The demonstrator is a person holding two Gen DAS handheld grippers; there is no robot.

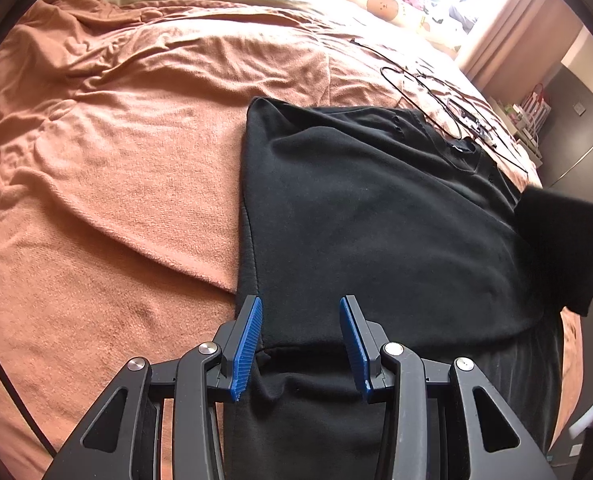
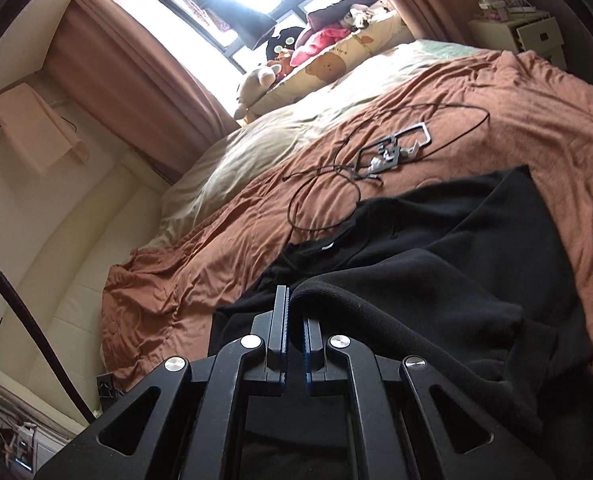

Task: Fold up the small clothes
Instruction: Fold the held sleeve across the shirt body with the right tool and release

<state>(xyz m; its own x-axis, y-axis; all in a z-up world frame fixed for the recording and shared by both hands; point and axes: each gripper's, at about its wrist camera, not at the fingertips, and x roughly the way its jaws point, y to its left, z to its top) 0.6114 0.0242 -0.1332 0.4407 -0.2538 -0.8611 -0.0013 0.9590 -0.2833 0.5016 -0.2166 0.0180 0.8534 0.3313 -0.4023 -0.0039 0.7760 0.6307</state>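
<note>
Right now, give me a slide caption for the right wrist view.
Right gripper shut on a fold of the black shirt, lifted over the brown blanket.

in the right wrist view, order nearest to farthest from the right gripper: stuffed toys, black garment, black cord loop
1. black garment, pinched in the right gripper
2. black cord loop, on the brown blanket just beyond the garment
3. stuffed toys, far end by the window

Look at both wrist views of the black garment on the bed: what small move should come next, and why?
Probably carry the right gripper across and lay its pinched fold of the black garment onto the flat body. Its jaws are shut on a lifted edge, draped beside the fingers, while the left gripper hangs open over the near hem, gripping nothing. The orange blanket beside it offers flat support.
</note>
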